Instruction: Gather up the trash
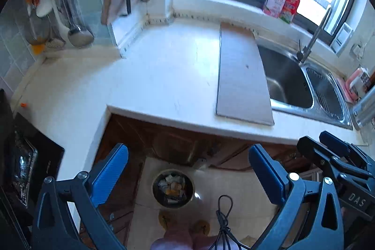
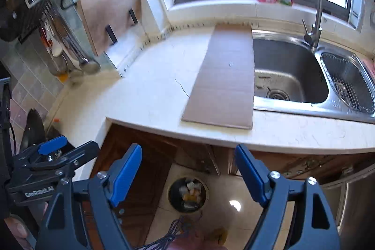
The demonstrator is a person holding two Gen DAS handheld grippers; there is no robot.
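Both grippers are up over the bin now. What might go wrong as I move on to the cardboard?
1. The cardboard lies flat on the counter, so the open right gripper may slide over it without getting under an edge.
2. Its right edge borders the sink; a push could tip it in.
3. The bin already holds trash; a long sheet may not fit.

Black grippers, blue fingers [image 2: 126, 170]
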